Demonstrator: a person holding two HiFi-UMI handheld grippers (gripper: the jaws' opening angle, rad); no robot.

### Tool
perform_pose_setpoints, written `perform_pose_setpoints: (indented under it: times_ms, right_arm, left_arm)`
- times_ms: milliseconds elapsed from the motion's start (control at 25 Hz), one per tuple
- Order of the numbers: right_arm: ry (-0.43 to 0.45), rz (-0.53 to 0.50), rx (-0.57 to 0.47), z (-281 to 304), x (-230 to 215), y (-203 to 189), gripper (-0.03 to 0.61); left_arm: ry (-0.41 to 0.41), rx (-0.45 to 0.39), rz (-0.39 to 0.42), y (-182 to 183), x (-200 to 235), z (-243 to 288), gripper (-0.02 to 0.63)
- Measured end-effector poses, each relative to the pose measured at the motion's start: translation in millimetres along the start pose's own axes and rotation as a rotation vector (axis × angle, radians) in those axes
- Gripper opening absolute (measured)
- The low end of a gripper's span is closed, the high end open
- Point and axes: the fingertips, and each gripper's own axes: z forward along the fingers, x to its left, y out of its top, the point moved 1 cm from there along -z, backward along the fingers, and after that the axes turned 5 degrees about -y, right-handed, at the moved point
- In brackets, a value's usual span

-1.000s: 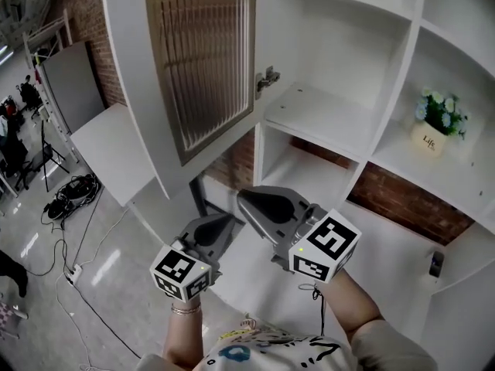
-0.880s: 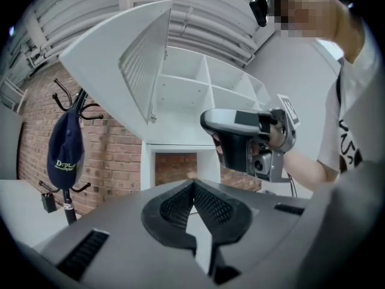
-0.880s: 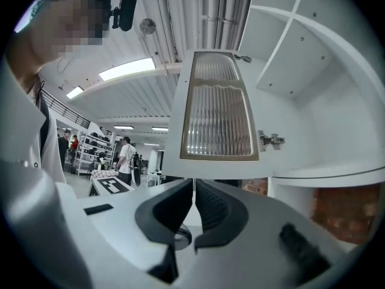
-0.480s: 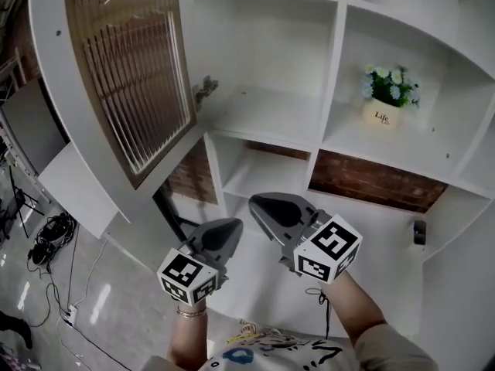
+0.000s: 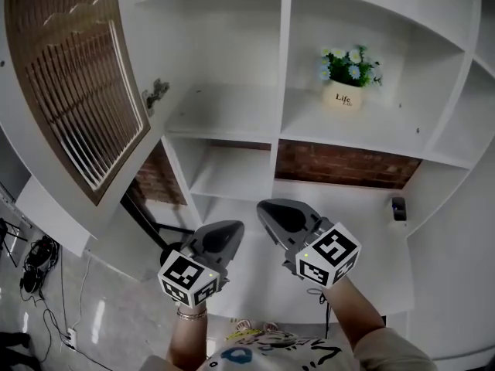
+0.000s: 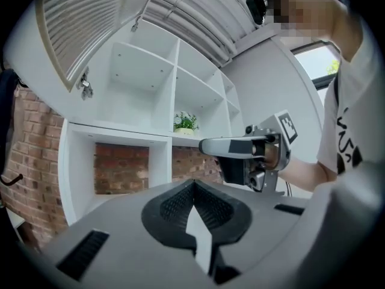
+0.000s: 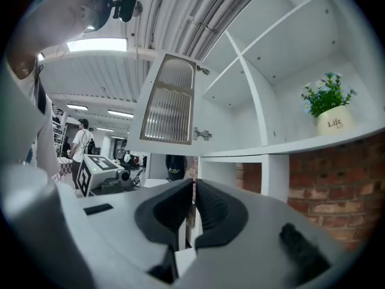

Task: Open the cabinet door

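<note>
The white cabinet door point(image 5: 73, 91) with its ribbed glass panel stands swung wide open at the upper left, and its hinge point(image 5: 157, 93) hangs free at the door's edge. Behind it the shelf compartment point(image 5: 224, 110) is exposed. My left gripper point(image 5: 228, 230) and right gripper point(image 5: 271, 209) are side by side low in the head view, below the shelves and apart from the door. Both are shut with nothing between the jaws. The door point(image 6: 90, 23) shows at the top left of the left gripper view. In the right gripper view the door point(image 7: 171, 104) sits above my shut right gripper point(image 7: 194, 188).
A potted flower point(image 5: 345, 83) stands on a shelf at the upper right. A small dark object point(image 5: 398, 208) lies on the lower right shelf. Red brick wall point(image 5: 340, 165) shows behind the open back. Cables point(image 5: 35, 257) lie on the floor at the left.
The view has swung right along the shelving, so the open door now sits further left and the flower pot nearer the middle. Both grippers moved with it and stayed shut.
</note>
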Motion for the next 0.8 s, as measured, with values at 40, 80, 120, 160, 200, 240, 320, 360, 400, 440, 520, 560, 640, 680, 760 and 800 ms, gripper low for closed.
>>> perform_pose_setpoints:
  times_ms: [40, 80, 120, 160, 200, 240, 320, 360, 400, 440, 520, 560, 640, 680, 760, 800]
  right_arm:
    - [-0.021, 0.000, 0.003, -4, -3, -4, 0.034]
    - [-0.037, 0.004, 0.006, -9, -6, -7, 0.034]
    - [-0.049, 0.012, 0.009, -13, -8, -12, 0.035]
    - [-0.060, 0.020, 0.013, -17, -10, -16, 0.034]
    - [-0.070, 0.027, 0.017, -21, -12, -21, 0.034]
    - [-0.080, 0.033, 0.022, -25, -13, -26, 0.034]
    - [-0.099, 0.043, 0.038, -32, -16, -36, 0.034]
    - [-0.108, 0.046, 0.047, -36, -16, -40, 0.034]
    - [-0.115, 0.049, 0.055, -39, -17, -43, 0.034]
    - [-0.120, 0.051, 0.060, -42, -17, -47, 0.034]
    - [-0.124, 0.057, 0.064, -49, -16, -56, 0.034]
    - [-0.125, 0.062, 0.064, -53, -15, -60, 0.034]
    - [-0.128, 0.071, 0.067, -60, -14, -70, 0.034]
    - [-0.129, 0.073, 0.071, -63, -13, -74, 0.034]
    - [-0.131, 0.069, 0.084, -68, -9, -84, 0.034]
    - [-0.130, 0.066, 0.093, -70, -7, -90, 0.034]
  left_arm:
    - [-0.010, 0.003, -0.001, -2, -3, 4, 0.015]
    - [-0.021, 0.006, -0.003, -4, -6, 8, 0.015]
    - [-0.032, 0.008, -0.005, -5, -10, 12, 0.014]
    - [-0.043, 0.008, -0.007, -7, -13, 16, 0.014]
    - [-0.054, 0.007, -0.007, -9, -16, 19, 0.014]
    - [-0.063, 0.006, -0.008, -10, -20, 21, 0.014]
    - [-0.078, 0.003, -0.008, -12, -24, 26, 0.015]
    - [-0.084, 0.002, -0.008, -14, -27, 28, 0.014]
    - [-0.090, 0.002, -0.006, -16, -29, 29, 0.014]
    - [-0.097, 0.002, -0.001, -18, -31, 30, 0.014]
    - [-0.118, 0.004, 0.016, -22, -37, 32, 0.014]
    - [-0.132, 0.007, 0.024, -24, -42, 32, 0.014]
    - [-0.159, 0.016, 0.030, -30, -50, 33, 0.014]
    - [-0.169, 0.020, 0.029, -33, -53, 33, 0.014]
    - [-0.183, 0.028, 0.022, -40, -57, 32, 0.014]
    - [-0.185, 0.032, 0.018, -44, -58, 31, 0.014]
